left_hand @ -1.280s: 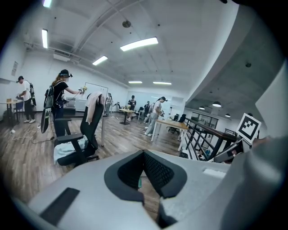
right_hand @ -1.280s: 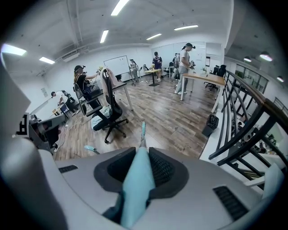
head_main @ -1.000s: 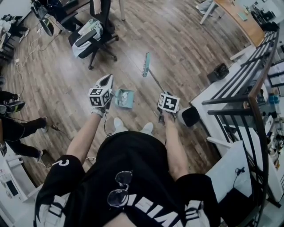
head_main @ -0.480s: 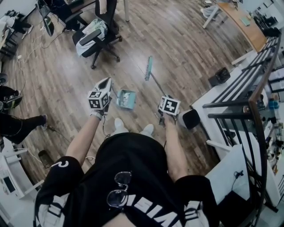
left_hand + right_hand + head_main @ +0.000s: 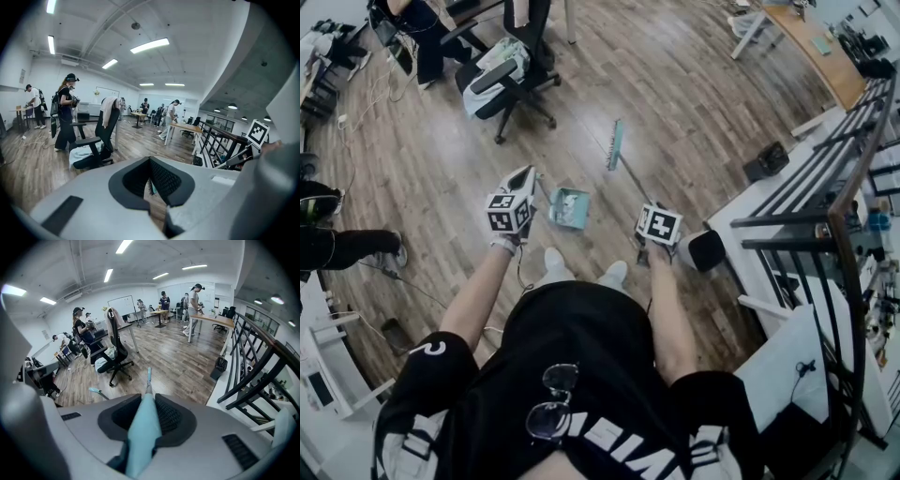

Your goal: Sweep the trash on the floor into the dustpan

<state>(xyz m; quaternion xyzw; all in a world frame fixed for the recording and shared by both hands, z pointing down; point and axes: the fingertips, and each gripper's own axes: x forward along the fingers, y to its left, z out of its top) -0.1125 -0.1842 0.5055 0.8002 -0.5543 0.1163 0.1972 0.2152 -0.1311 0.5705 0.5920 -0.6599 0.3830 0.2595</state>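
**Right hand-held gripper** point(image 5: 149, 401): jaws clamped on the pale teal handle of the broom point(image 5: 143, 437), which runs out along the line of the jaws. The broom head point(image 5: 615, 146) is down on the wooden floor point(image 5: 694, 103), ahead of the holder.

**Left hand-held gripper** point(image 5: 152, 171): jaws drawn to a narrow slit. Only floor and a bit of bristle show through, with no handle seen between them.

**Dustpan** point(image 5: 569, 208): teal, on the floor between the two hand-held grippers, just ahead of the holder's shoes point(image 5: 553, 263). Its thin handle rises beside the left jaws.

**Trash**: none can be made out on the boards; too small to tell.

**Step in hand (judged)**: drawing the broom head back toward the dustpan mouth. Best done with short low strokes, bristles flat to the floor and the pan lip pressed down so nothing slides under.

**Surroundings**:
- An office chair point(image 5: 508, 80) stands toward the far-left part of the floor.
- A black bin point(image 5: 703, 250) is close at the right.
- A small black box point(image 5: 766, 157) sits by the railing point(image 5: 825, 202) along the right edge.
- A desk point(image 5: 811, 42) stands in the far-right corner.

**Obstruction**: the bin crowds the right elbow.
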